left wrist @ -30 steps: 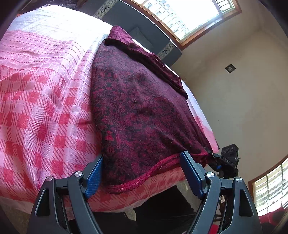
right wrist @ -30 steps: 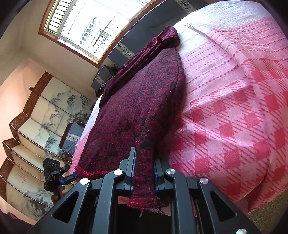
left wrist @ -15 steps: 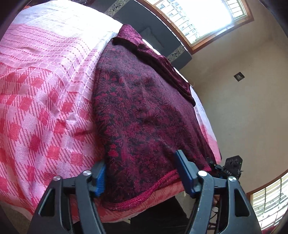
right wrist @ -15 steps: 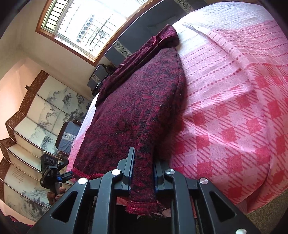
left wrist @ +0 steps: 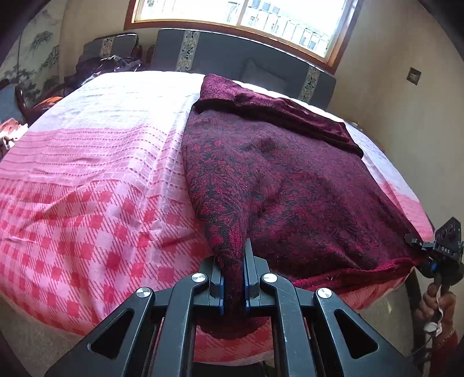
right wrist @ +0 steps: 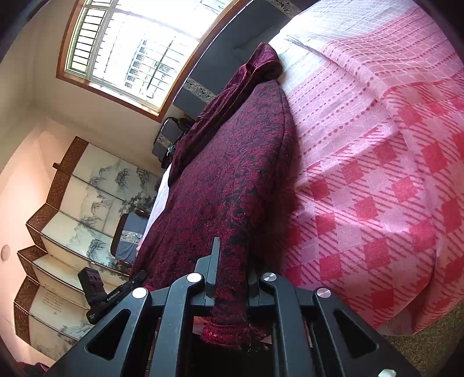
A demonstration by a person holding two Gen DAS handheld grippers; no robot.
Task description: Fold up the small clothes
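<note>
A dark maroon patterned garment lies spread on a bed with a pink checked cover. My left gripper is shut on the garment's near left hem corner at the bed's front edge. My right gripper is shut on the near right hem corner of the garment. The right gripper also shows in the left wrist view at the far right, and the left gripper shows in the right wrist view at the lower left. The hem hangs slack between them.
A dark headboard and a window stand behind the bed. A chair with clothes is at the back left. A painted folding screen stands to the left. Carpet floor lies below the bed's edge.
My left gripper was open around the hem corner and has closed on it, and its view has swung level. My right gripper stays shut on its corner.
</note>
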